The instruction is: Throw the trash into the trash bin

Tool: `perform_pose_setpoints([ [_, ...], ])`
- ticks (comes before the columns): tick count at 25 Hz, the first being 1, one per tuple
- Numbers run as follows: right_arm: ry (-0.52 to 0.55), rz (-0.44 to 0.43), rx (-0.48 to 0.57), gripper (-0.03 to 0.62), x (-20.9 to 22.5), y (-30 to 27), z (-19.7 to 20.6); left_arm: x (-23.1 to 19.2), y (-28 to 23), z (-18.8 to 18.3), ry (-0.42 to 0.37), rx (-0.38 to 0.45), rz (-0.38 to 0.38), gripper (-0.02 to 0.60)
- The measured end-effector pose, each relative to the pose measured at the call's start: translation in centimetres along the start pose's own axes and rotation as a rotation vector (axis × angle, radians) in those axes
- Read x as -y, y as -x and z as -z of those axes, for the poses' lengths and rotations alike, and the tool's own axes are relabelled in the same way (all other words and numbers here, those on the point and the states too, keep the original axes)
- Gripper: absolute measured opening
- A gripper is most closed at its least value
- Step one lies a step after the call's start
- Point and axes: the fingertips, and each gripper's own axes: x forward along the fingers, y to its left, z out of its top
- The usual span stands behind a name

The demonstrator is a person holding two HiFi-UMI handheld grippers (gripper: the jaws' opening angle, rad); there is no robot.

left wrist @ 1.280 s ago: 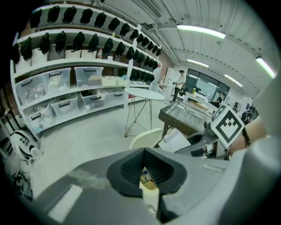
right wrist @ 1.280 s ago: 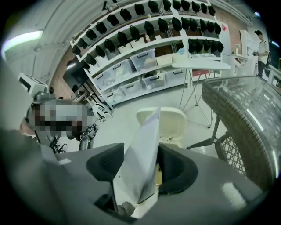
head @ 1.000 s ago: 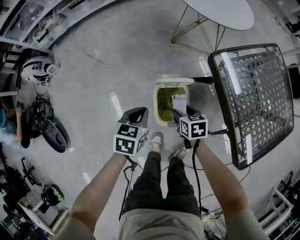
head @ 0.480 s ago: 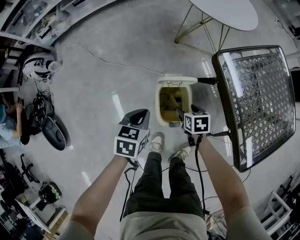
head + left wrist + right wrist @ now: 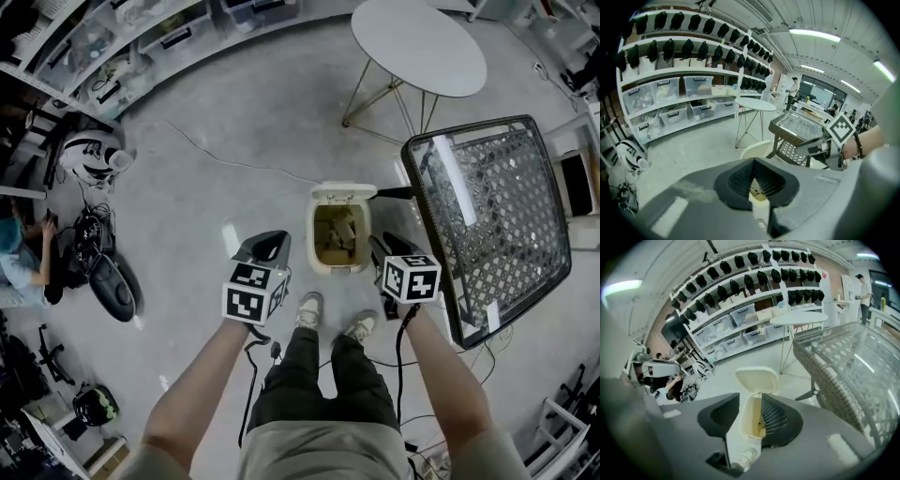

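Note:
A cream trash bin stands on the floor just past my feet, its lid flipped up. Pale crumpled trash lies inside it. My right gripper hovers at the bin's right rim; its jaws are apart and closing, with nothing between them. In the right gripper view the bin and its lid show through the gap of the right gripper. My left gripper hangs left of the bin, shut and empty. In the left gripper view only a sliver of the bin shows between the pads.
A wicker-topped table stands close on the right, a round white table beyond the bin. Shelves with storage boxes line the far side. A helmet, bags, cables and a seated person are at the left.
The white paper that my right gripper held over the bin has left the jaws and lies in the bin. Both grippers have risen away from the bin.

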Motion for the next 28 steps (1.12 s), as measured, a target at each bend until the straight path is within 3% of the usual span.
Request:
perform_pose_setpoints([
  [10, 0.154, -0.042, 0.248, 0.101, -7.7, 15.7, -9.6, 3.2, 7.4, -10.0, -0.112, 0.144, 0.016, 0.002],
  [19, 0.222, -0.059, 0.513, 0.063, -12.9, 30.7, -18.4, 9.6, 16.9, -19.5, -0.285, 0.341, 0.06, 0.002],
  [24, 0.262, -0.045, 0.641, 0.043, -14.9, 38.6, -20.5, 13.3, 22.3, -23.0, -0.404, 0.45, 0.076, 0.002],
  [28, 0.272, -0.041, 0.743, 0.037, -16.2, 43.8, -21.4, 15.4, 26.8, -25.9, -0.453, 0.555, 0.058, 0.002],
])
